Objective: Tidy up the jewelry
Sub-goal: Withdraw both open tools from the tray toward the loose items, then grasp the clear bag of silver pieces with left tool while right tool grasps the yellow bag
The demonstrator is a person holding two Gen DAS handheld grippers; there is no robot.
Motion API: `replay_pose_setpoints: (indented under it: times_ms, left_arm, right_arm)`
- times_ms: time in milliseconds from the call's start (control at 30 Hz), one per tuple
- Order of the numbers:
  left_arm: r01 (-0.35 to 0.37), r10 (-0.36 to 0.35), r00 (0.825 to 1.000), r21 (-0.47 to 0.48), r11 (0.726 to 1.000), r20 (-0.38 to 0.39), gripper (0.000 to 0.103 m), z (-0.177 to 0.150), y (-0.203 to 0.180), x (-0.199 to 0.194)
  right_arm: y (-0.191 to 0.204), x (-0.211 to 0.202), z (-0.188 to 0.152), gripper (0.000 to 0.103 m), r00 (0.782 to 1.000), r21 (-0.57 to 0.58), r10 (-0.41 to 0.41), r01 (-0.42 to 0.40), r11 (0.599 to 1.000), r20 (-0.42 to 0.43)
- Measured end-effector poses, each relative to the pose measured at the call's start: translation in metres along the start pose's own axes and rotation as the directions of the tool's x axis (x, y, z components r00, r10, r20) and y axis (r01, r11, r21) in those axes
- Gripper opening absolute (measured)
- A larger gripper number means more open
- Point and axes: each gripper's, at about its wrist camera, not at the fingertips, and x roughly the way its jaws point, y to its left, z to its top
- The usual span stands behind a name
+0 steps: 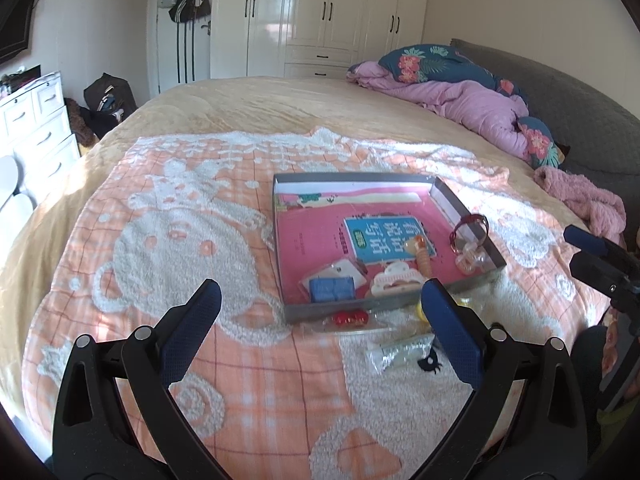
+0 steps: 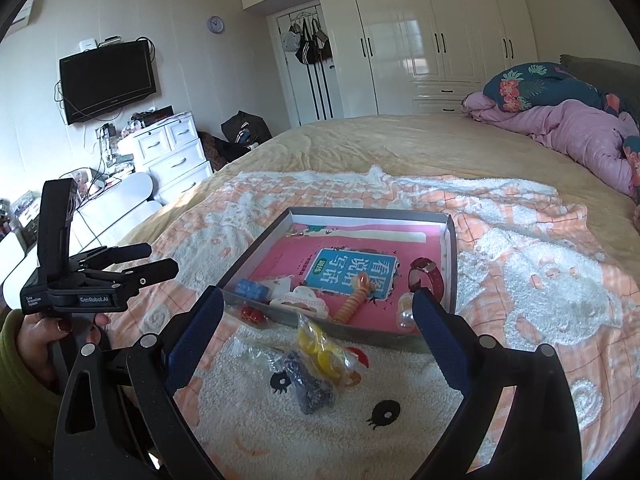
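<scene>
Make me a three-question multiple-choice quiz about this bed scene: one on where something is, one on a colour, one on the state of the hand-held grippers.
1. Where is the red-strapped wristwatch?
A. Inside the grey tray
B. On the blanket outside the tray
C. Held in a hand-held gripper

2. What colour are the discs in the clear bag lying in front of the tray?
A. Green
B. Yellow
C. White

3. How do the left hand-held gripper and right hand-held gripper stand?
A. Both shut on items
B. One open, one shut
C. Both open and empty

Answers:
1. A: the watch lies within the grey tray, beside its right wall.
2. B: the discs show bright yellow through the plastic.
3. C: each wrist view shows its fingers spread wide with nothing between them.
</scene>
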Motion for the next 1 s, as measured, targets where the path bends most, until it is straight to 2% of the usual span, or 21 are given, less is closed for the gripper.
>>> replay_pose_setpoints:
  times_ms: [500,1000]
  left_arm:
    - [0.028,-0.021,0.995,0.078,0.997,-0.095,0.094,-0.033,-0.023,0.010]
    - [0.086,-0.058,0.979,0.138,0.987,-0.194,0.094,-0.060,-0.045,0.040]
  right_arm:
    - [-0.003,0.002,-0.031,0.095,0.997,0.002,-0.009,0.010,1.000,-0.083]
    - [-0.015,0.020,-0.052,0.095,0.988,0.058,0.007,0.002,0.998,-0.157]
